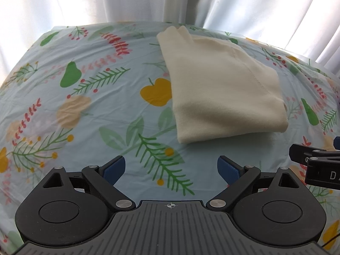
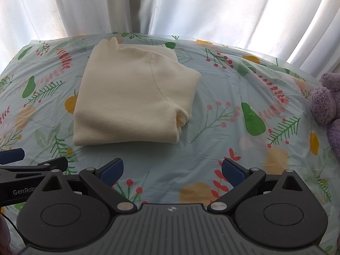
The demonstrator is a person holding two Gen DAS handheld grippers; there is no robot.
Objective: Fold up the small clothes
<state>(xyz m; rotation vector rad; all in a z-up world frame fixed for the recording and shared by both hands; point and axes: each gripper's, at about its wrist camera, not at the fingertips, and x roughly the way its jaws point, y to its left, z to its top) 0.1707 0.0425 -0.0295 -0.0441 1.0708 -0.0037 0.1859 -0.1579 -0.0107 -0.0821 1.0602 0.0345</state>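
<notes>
Garment [image 2: 131, 93] lies folded ahead of your 2 tongs, left gripper [image 1: 171, 170] and right gripper [image 2: 172, 171], both wide and empty, apparently released because folding looks complete.

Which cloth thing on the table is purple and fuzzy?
The purple fuzzy garment at the table's right edge, seen from the right wrist. The cream sweater is smooth, pale and folded.

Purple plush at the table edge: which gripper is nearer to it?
Right. The plush lies ahead and to the right of the right gripper, which is open. The left gripper, also open, sits on the right gripper's far side; its camera doesn't show the plush.
</notes>
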